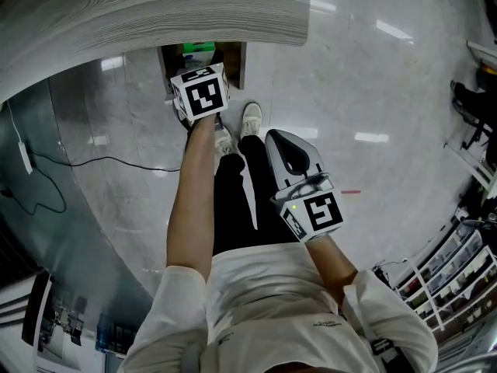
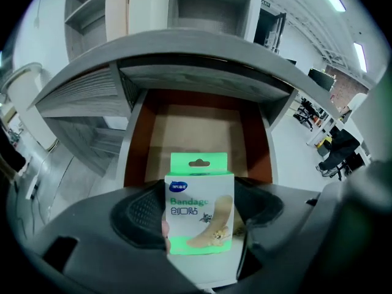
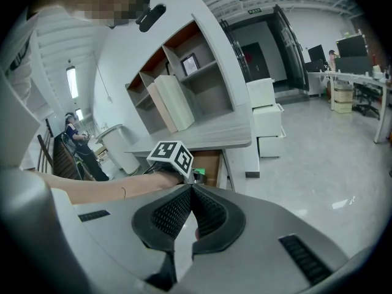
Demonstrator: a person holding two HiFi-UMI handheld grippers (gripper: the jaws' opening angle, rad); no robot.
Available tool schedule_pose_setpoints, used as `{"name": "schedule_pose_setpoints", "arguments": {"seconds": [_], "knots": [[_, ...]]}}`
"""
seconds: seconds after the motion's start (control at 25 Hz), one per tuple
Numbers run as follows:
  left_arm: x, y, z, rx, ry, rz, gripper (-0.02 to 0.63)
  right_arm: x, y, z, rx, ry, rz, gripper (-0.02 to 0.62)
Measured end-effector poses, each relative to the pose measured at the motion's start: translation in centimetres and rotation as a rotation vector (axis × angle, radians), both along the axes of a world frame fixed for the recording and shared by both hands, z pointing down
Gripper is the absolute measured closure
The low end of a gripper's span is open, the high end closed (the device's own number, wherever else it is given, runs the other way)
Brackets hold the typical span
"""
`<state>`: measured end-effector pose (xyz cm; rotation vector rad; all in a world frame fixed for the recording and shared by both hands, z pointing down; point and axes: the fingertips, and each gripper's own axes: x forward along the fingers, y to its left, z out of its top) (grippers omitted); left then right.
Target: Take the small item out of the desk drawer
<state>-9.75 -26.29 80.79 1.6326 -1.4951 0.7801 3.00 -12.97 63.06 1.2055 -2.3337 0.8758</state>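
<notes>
The drawer (image 2: pixel 138 141) is pulled out from under the grey desk top (image 2: pixel 202 48), and as far as the left gripper view shows, its brown inside is bare. The near end of the drawer floor is blocked by the jaws, so nobody can say what's down there. The bandage box (image 2: pixel 199 210), white and green with a hang tab on top, isn't lying in the drawer. It stands upright just in front of it, pinched by its sides between the left gripper (image 2: pixel 199 216)'s two dark pads, which sit wide apart because the box is wide. The bottom edge of the box drops behind the gripper body.

From the head view you barely get any of this. The marker cube (image 1: pixel 200 92) covers the jaws, and only a sliver of green shows in the drawer opening under the desk edge.

The right gripper (image 3: pixel 190 192) hangs back, near the person's legs and well apart from the desk, with its pads pressed together on nothing.

Around it there's an open shelf unit (image 3: pixel 184 84) on the desk, white cabinets (image 3: pixel 263 115) at the desk's far end, and a black cable (image 1: pixel 101 162) trailing over the shiny floor (image 1: pixel 373 92) to the left. The person's pale shoes (image 1: pixel 251 119) are right below the drawer, and further off there are desks and office chairs (image 2: pixel 334 155), too small to make out.
</notes>
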Motion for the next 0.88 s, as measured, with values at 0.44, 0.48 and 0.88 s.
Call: {"name": "schedule_pose_setpoints", "arguments": {"seconds": [0.44, 0.48, 0.88], "knots": [[0.2, 1.3, -5.2, 0.08, 0.013, 0.006, 0.25, -0.3, 1.2, -3.2, 0.06, 0.008, 0.022, 0.564], [0.3, 1.6, -5.8, 0.09, 0.012, 0.009, 0.25, -0.2, 1.4, -3.6, 0.067, 0.008, 0.026, 0.563], [0.2, 3.8, -12.1, 0.16, 0.001, 0.041, 0.25, -0.3, 2.5, -8.0, 0.124, 0.025, 0.043, 0.565]]}}
